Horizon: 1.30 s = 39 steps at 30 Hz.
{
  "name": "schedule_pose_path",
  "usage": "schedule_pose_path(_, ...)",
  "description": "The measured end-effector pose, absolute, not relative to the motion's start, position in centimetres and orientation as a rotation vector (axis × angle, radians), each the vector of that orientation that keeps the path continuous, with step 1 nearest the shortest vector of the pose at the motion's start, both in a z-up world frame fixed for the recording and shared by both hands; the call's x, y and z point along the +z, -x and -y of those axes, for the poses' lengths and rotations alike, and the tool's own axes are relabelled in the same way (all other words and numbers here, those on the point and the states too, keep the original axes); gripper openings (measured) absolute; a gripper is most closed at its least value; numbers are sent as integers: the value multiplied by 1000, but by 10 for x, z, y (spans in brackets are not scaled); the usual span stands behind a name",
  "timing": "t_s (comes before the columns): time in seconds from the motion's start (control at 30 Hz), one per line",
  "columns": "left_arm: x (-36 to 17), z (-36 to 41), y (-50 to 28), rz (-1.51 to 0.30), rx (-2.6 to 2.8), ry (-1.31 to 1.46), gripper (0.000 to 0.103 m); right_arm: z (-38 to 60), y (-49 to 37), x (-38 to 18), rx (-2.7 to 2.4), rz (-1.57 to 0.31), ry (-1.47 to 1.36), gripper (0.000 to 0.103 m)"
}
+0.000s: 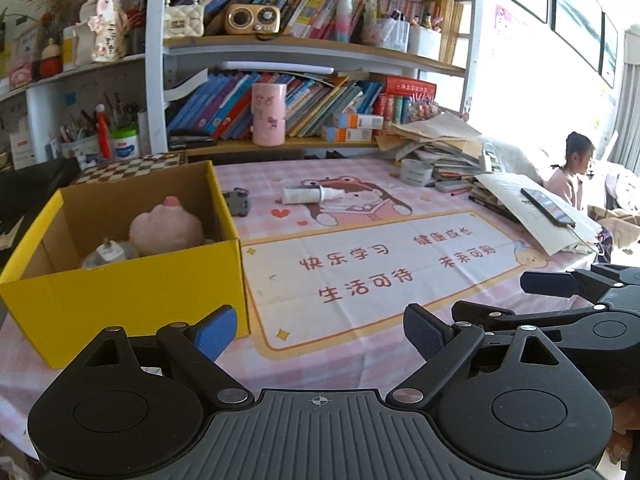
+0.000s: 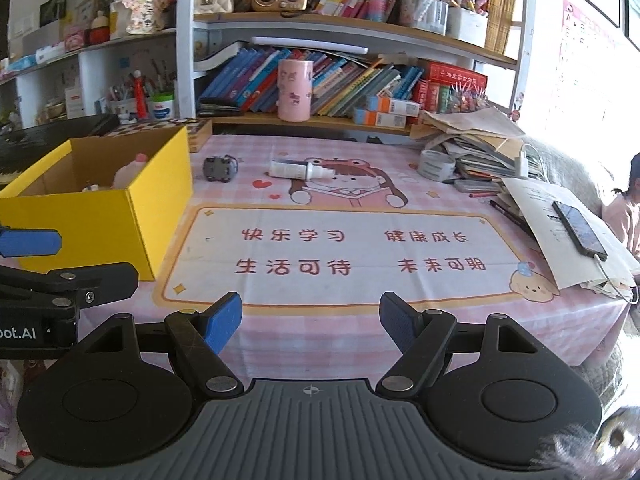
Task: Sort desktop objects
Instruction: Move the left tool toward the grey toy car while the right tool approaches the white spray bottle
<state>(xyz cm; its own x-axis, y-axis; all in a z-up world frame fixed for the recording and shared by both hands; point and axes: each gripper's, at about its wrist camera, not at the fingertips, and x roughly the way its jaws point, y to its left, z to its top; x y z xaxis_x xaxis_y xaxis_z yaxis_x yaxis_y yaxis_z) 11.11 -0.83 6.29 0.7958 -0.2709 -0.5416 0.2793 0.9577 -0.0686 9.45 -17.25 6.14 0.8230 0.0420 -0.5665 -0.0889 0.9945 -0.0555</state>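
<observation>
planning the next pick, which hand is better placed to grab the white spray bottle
Right, probably. The white spray bottle lies almost straight ahead of the right gripper, whose fingers are open and empty. From the left gripper, it sits similarly far; the call is close.

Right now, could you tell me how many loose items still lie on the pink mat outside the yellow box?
2: a grey toy car beside the yellow box, and a white spray bottle lying right of it.

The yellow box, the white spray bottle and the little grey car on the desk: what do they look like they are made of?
Yellow box: cardboard, likely; matte yellow outside, raw brown inside, folded edges.
White spray bottle: probably plastic; smooth, opaque, with a slight sheen.
Grey toy car: looks like plastic or painted metal; too small to tell which.
</observation>
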Motion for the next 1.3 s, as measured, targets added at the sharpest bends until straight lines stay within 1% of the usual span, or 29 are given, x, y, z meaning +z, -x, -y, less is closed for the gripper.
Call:
schedule_pose_path(0.7, 56, 32, -152, -597, -330, -17, 93, 193, -130, 58, 36, -620, 85, 74)
schedule_pose_path(1.3, 52, 57, -222, -640, -239, 11, 93, 221, -215, 54, 114, -663, 95, 75)
